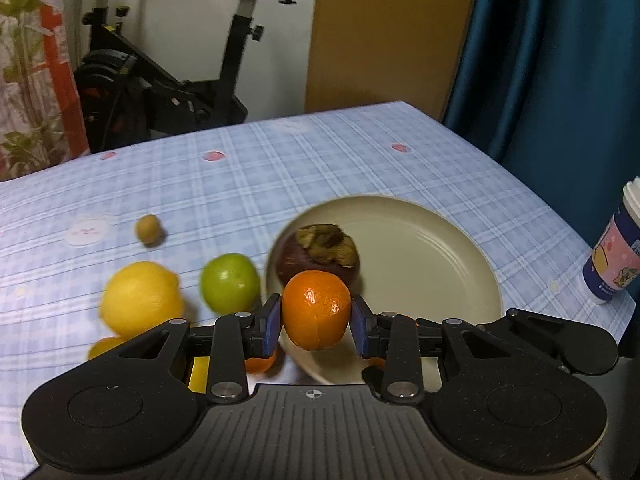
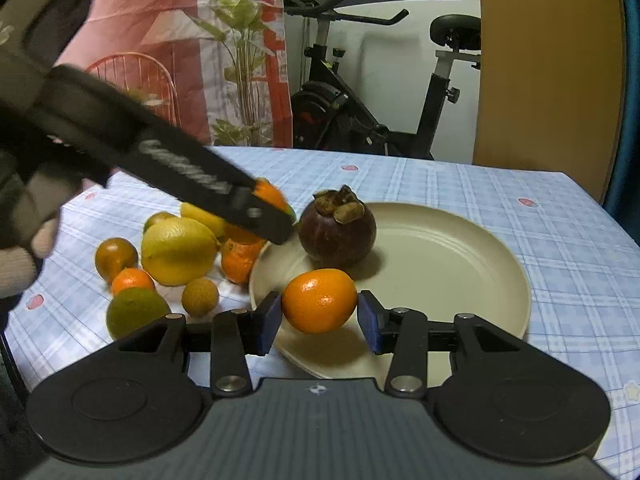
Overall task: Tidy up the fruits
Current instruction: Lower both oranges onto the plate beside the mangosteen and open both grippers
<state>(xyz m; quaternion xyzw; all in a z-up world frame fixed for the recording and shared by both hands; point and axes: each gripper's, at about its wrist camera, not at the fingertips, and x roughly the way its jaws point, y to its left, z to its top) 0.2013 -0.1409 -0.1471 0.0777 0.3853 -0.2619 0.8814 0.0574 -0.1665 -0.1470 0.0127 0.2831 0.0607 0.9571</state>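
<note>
My left gripper (image 1: 316,322) is shut on a small orange fruit (image 1: 316,310) and holds it over the near left rim of a cream plate (image 1: 420,264). A dark purple mangosteen (image 1: 320,254) sits on the plate behind it. In the right wrist view my right gripper (image 2: 319,320) stands open around a second orange fruit (image 2: 319,300) that rests on the plate (image 2: 440,264), with a small gap at the right pad. The mangosteen (image 2: 337,227) is just beyond. The left gripper (image 2: 276,216) comes in from the upper left with its orange fruit (image 2: 269,194).
Loose fruit lies left of the plate: a lemon (image 2: 178,250), a green citrus (image 2: 136,314), a longan (image 2: 200,296), small oranges (image 2: 240,262), a green apple (image 1: 230,282). A paper cup (image 1: 616,256) stands at the table's right edge. An exercise bike (image 2: 360,116) stands behind the table.
</note>
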